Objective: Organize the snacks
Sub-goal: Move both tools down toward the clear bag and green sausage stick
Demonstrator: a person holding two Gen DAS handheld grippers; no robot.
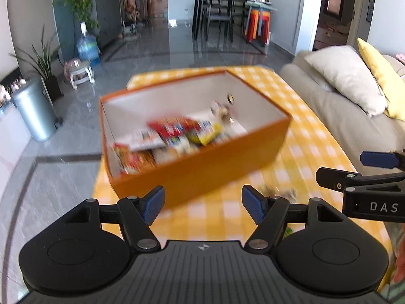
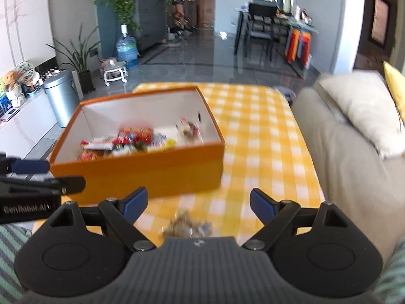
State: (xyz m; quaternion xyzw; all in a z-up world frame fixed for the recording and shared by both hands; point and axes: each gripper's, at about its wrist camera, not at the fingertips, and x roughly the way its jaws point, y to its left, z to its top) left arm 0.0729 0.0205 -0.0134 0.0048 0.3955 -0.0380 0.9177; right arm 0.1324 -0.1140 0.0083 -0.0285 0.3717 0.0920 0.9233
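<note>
An orange box (image 1: 202,177) with a white inside stands on the yellow checked table (image 1: 291,116); it shows in the right wrist view too (image 2: 141,174). Several snack packets (image 1: 174,131) lie in it, red, white and yellow (image 2: 129,141). My left gripper (image 1: 202,204) is open and empty, just in front of the box's near wall. My right gripper (image 2: 197,202) is open and empty, right of the box. A loose crinkled snack wrapper (image 2: 187,225) lies on the cloth just below it, and also shows in the left wrist view (image 1: 278,192).
A beige sofa (image 2: 349,157) with a white cushion (image 2: 364,111) runs along the table's right side. A grey bin (image 2: 62,96), plants and a water bottle stand on the floor to the left. A dining table with chairs (image 2: 265,27) stands far back.
</note>
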